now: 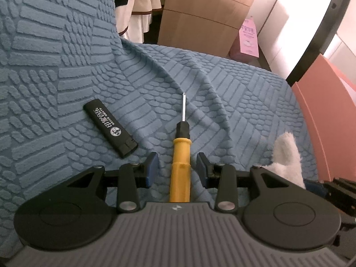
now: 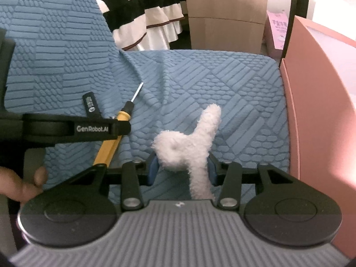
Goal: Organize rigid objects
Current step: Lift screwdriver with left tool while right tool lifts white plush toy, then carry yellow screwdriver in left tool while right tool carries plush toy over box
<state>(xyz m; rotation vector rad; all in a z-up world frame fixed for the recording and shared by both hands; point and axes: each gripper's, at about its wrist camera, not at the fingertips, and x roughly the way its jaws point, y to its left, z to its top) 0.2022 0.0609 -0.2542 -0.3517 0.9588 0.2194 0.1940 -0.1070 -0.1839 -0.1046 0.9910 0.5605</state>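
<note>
Left tool (image 1: 178, 166) wide astride screwdriver (image 1: 180, 164) | right tool (image 2: 183, 166) wide around plush (image 2: 189, 146)

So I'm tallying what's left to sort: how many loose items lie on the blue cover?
3: a yellow screwdriver between the left jaws, a black lighter beside it, and a white fluffy toy between the right jaws. More may be hidden.

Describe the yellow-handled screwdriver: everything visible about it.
The screwdriver has a yellow handle that looks like plastic, a black collar, and a thin bright metal shaft whose tip, as far as the left wrist view shows, looks forked. It lies flat on the blue textured cover, shaft pointing away from the left claw. The handle sits between the claw's open blue pads without visibly touching either. A black lighter lies apart to its left, a white plush toy to its right.
</note>
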